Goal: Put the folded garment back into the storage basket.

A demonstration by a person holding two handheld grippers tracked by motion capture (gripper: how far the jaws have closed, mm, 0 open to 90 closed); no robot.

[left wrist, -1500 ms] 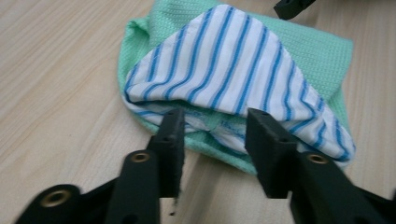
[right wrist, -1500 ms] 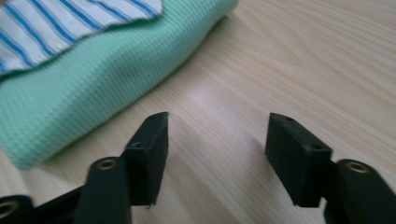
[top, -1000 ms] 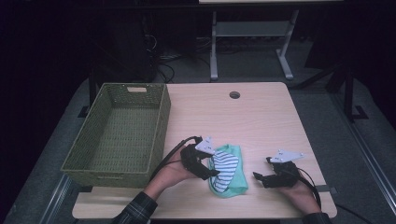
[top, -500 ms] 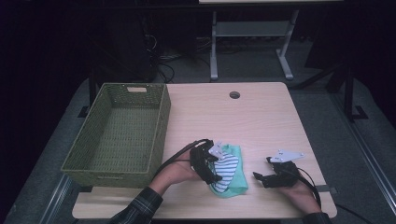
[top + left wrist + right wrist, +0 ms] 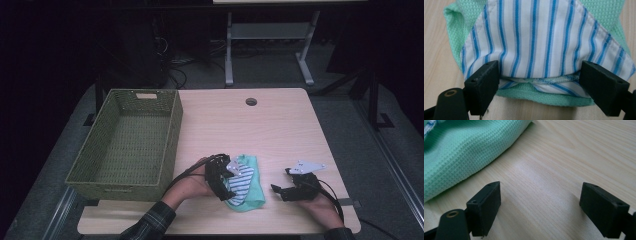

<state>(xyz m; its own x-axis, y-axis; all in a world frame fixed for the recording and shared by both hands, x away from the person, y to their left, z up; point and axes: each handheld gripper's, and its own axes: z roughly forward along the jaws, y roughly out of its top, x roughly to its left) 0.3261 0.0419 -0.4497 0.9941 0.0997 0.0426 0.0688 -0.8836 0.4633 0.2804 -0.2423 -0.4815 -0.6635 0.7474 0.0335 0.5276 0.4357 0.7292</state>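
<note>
A folded mint-green cloth (image 5: 254, 194) lies on the table near the front edge, with a blue-and-white striped piece (image 5: 243, 179) on top of it. My left gripper (image 5: 226, 183) is at the bundle's left side. In the left gripper view its jaws stand wide, having just been opening. The striped piece (image 5: 536, 37) and its hem lie between them, over the green cloth (image 5: 599, 10), and the pads do not press on it. My right gripper (image 5: 279, 192) rests open to the right of the bundle. In its own view bare wood lies between its jaws, and the green cloth (image 5: 466, 150) is off to the upper left.
An empty green woven basket (image 5: 172, 135) stands on the left part of the wooden table (image 5: 280, 130). A round cable hole (image 5: 251, 101) is near the far edge. A metal stand and cables are on the dark floor beyond.
My left gripper has sunk a little onto the striped piece and its jaws have spread wider. The right gripper and the cloth bundle have stayed where they were.
</note>
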